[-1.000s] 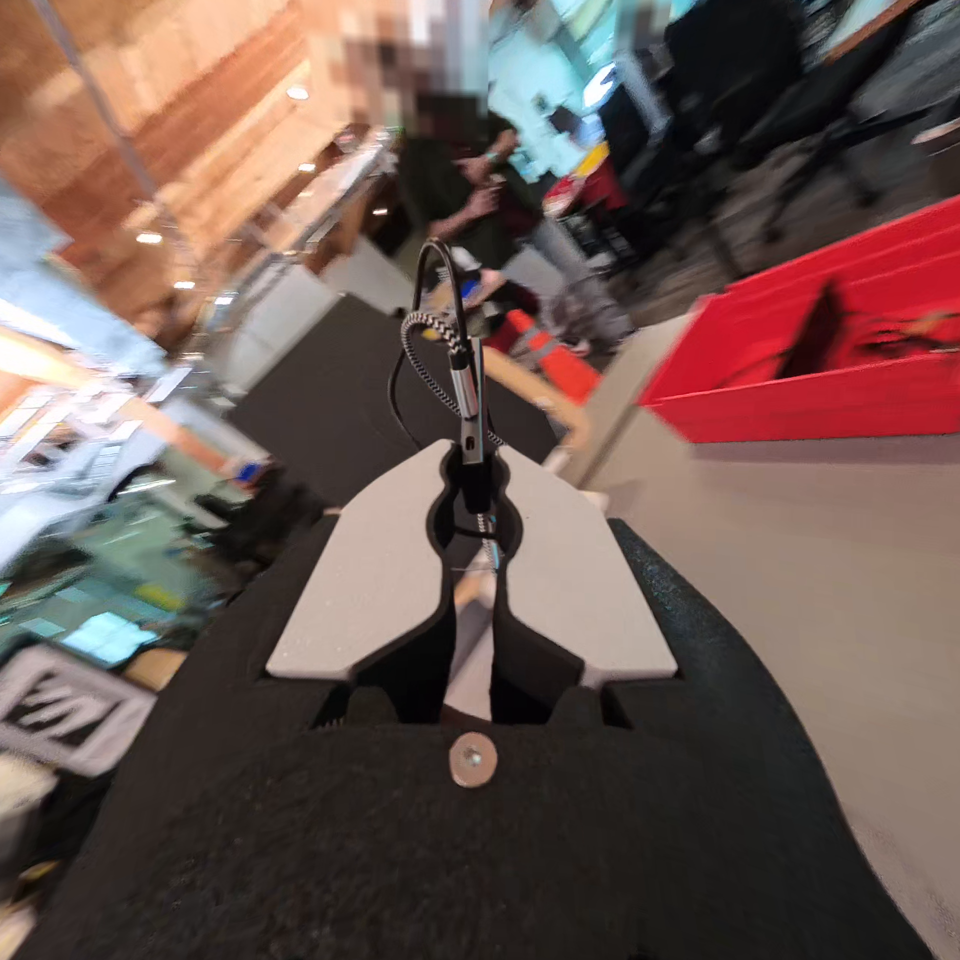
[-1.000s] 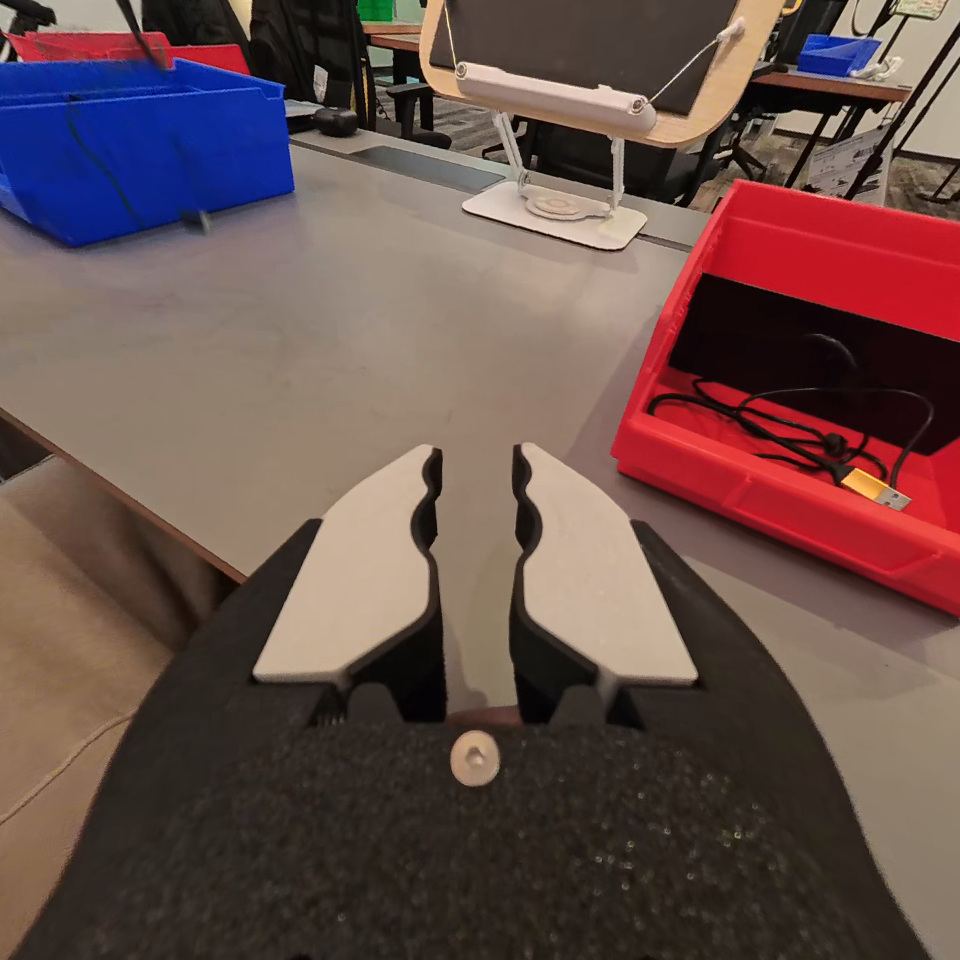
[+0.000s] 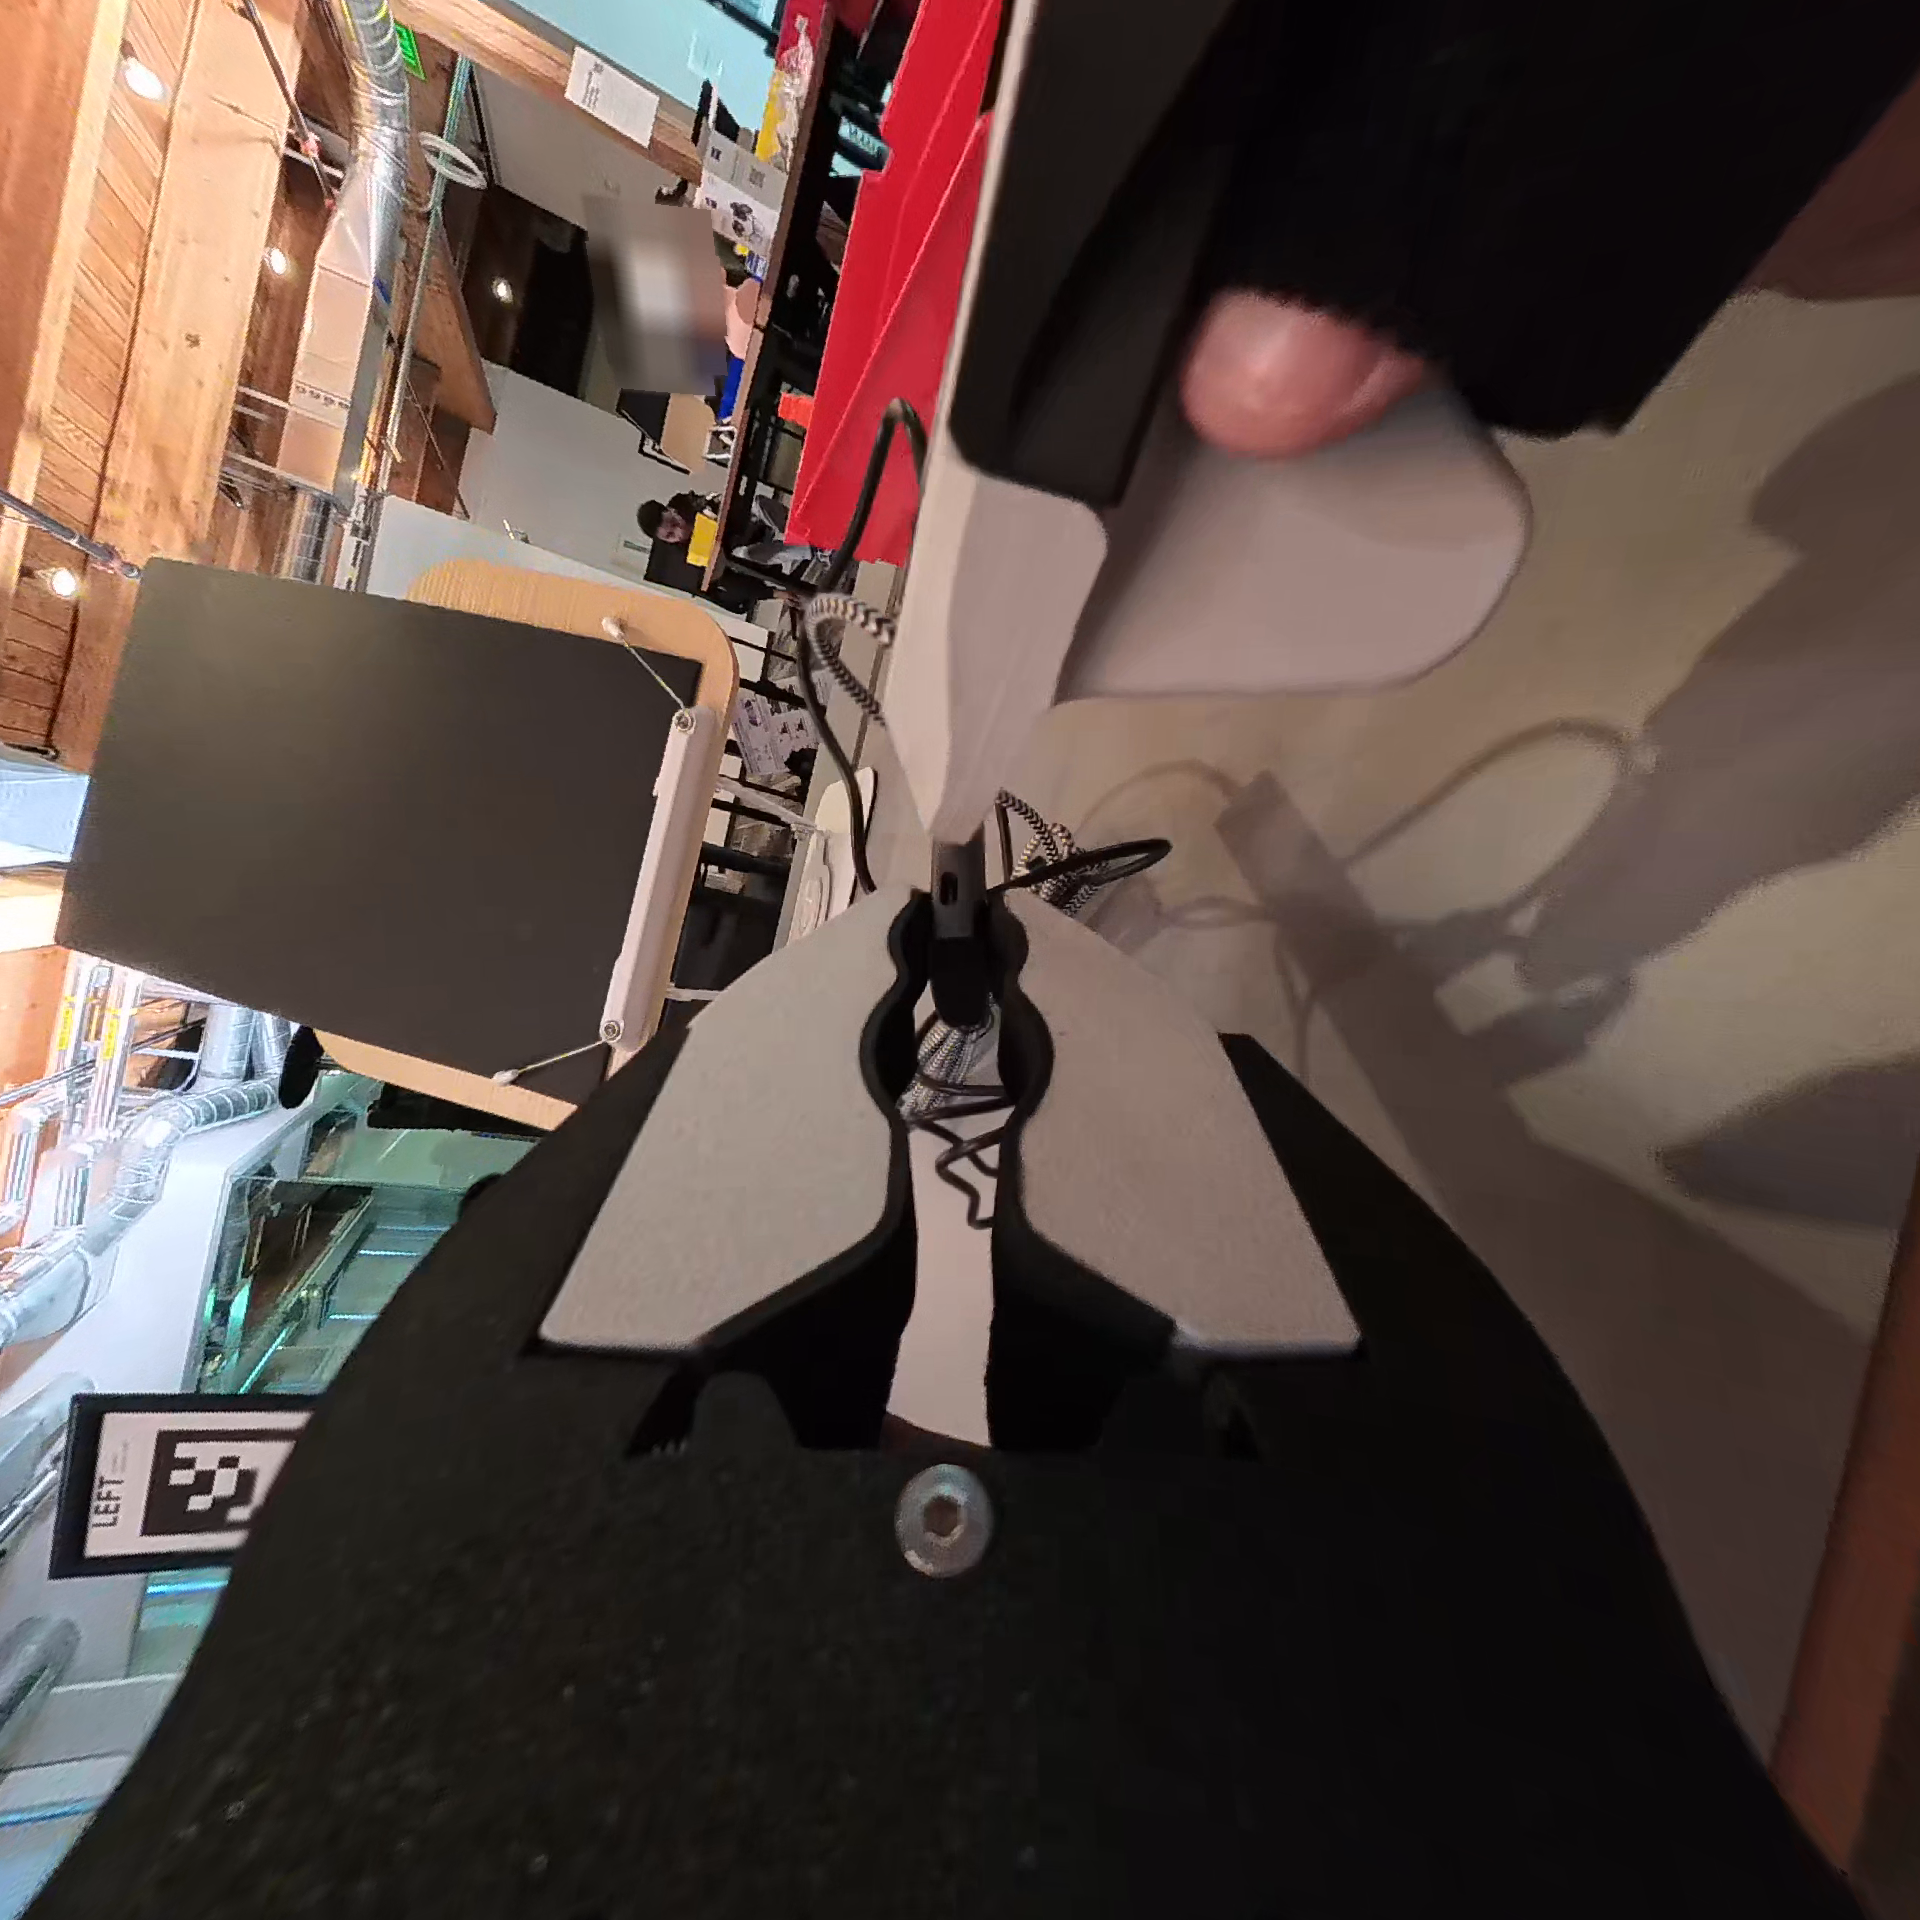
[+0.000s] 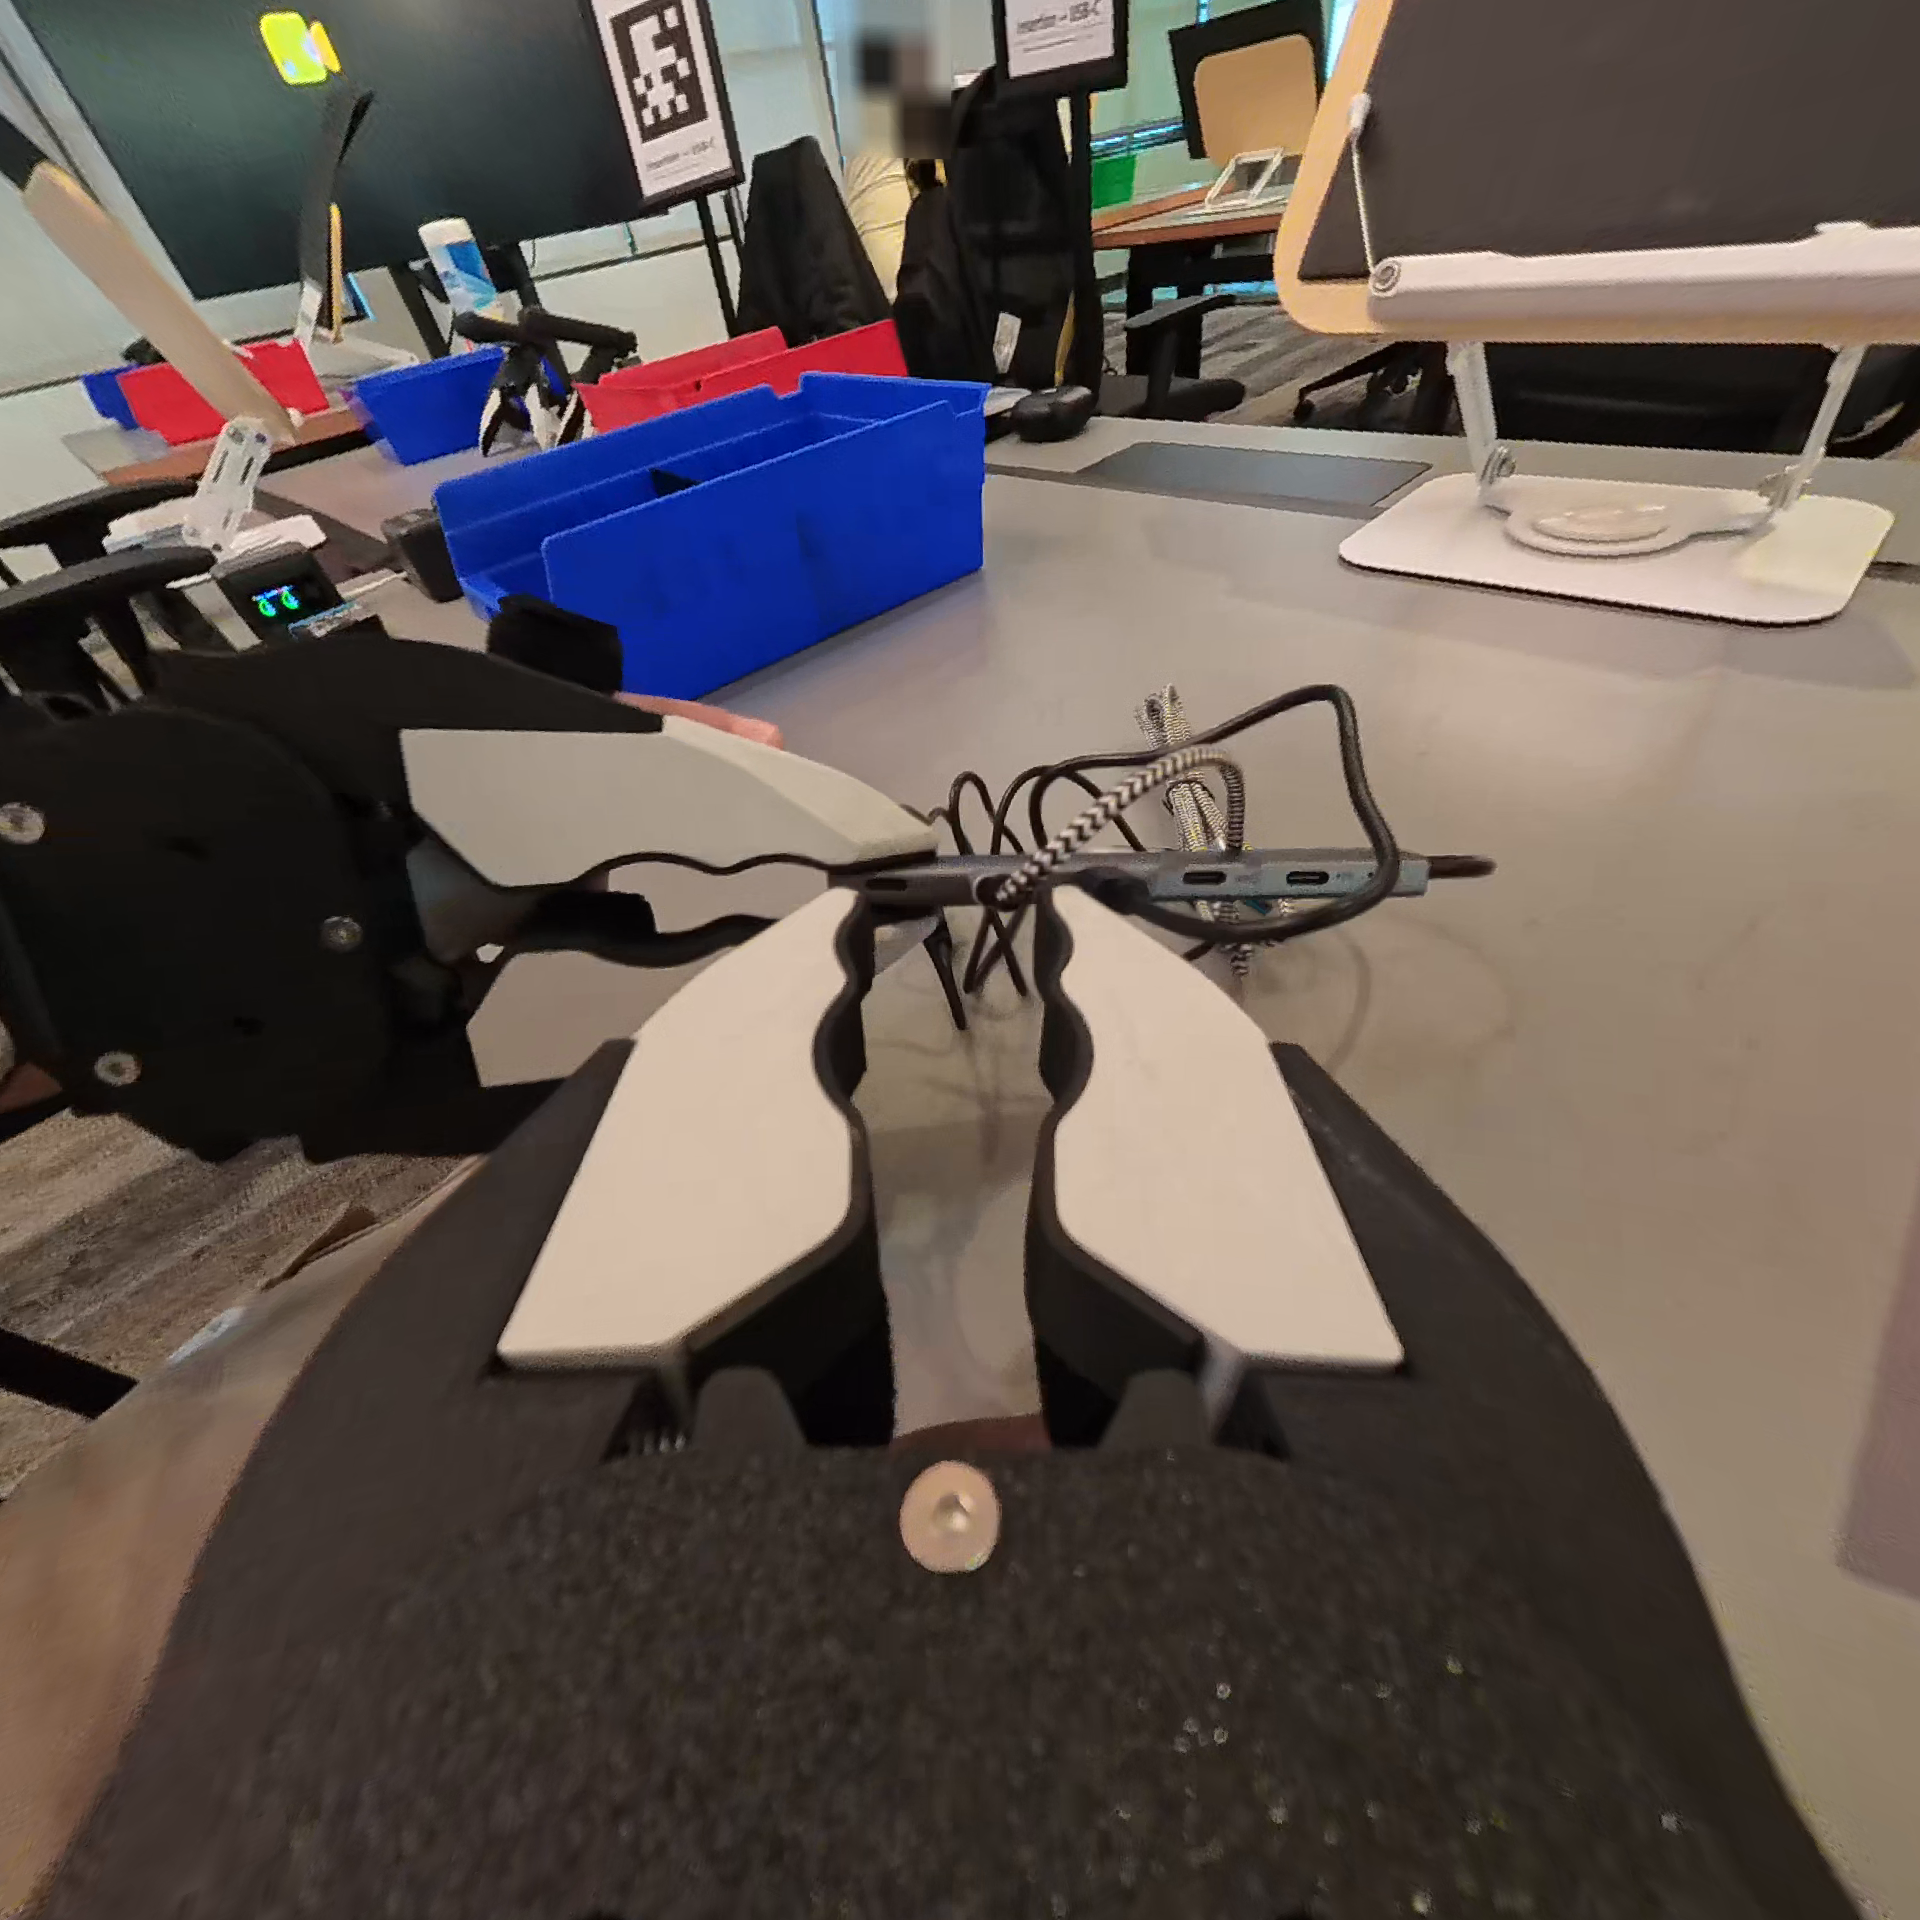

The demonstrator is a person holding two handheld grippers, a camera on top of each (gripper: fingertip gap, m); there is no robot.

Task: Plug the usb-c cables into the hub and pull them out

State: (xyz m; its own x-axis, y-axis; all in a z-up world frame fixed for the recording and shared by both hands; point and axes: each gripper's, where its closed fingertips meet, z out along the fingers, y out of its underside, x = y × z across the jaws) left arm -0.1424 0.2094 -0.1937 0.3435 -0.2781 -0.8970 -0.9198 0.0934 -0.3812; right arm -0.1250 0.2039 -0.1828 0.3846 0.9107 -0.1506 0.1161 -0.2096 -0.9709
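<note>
Sideways, left gripper [image 4: 883, 873] clamps hub [image 4: 1195, 871]; right gripper [image 4: 951, 914] gapes.

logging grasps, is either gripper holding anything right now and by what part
The left gripper is shut on the slim grey usb-c hub, clamped at its end. The right gripper is open, holding nothing, its jaws just short of the hub.

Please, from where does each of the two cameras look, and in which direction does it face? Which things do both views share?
Left wrist view: sits on the left gripper, rolled sideways, facing along the hub it clamps; its own fingers show, plus the right gripper's finger and a fingertip.
Right wrist view: sits on the right gripper, facing across the grey table at the hub; its own open fingers show.
Shared: hub, braided cable, left gripper.
</note>
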